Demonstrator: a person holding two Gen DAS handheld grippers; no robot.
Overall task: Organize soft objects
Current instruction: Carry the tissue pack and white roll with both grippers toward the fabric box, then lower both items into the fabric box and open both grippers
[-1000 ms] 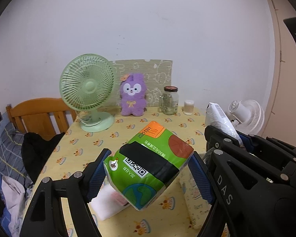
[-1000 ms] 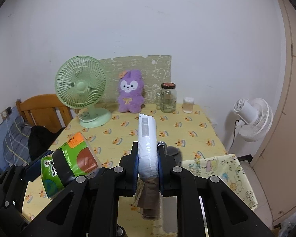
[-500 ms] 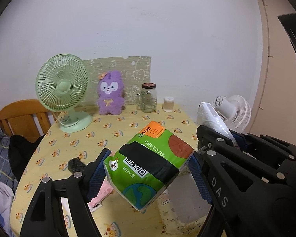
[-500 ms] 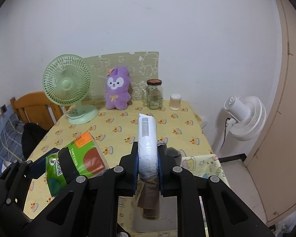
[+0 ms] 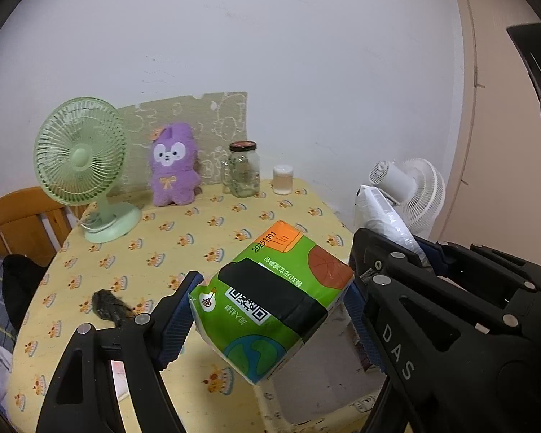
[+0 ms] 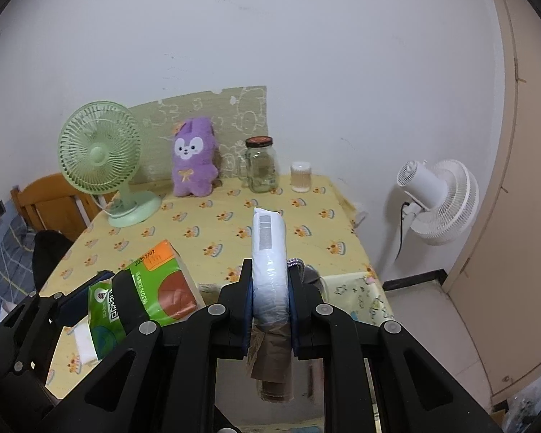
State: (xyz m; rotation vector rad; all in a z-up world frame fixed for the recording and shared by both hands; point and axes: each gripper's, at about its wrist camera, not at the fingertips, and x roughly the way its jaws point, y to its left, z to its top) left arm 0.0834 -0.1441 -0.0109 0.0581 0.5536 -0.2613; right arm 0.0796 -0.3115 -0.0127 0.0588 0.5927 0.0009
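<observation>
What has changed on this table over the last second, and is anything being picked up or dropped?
Both grippers swung rightward along the table: the green fan and purple plush slid left in view. Nothing was grabbed or released. The left gripper still holds the green tissue pack, the right gripper the white pack.

a green desk fan (image 6: 99,157), a lidded glass jar (image 6: 260,166) and a small cup (image 6: 300,176) stand along the worktop's (image 6: 205,223) far edge; a white floor fan (image 6: 438,200) stands right, a wooden chair (image 6: 54,204) left.
</observation>
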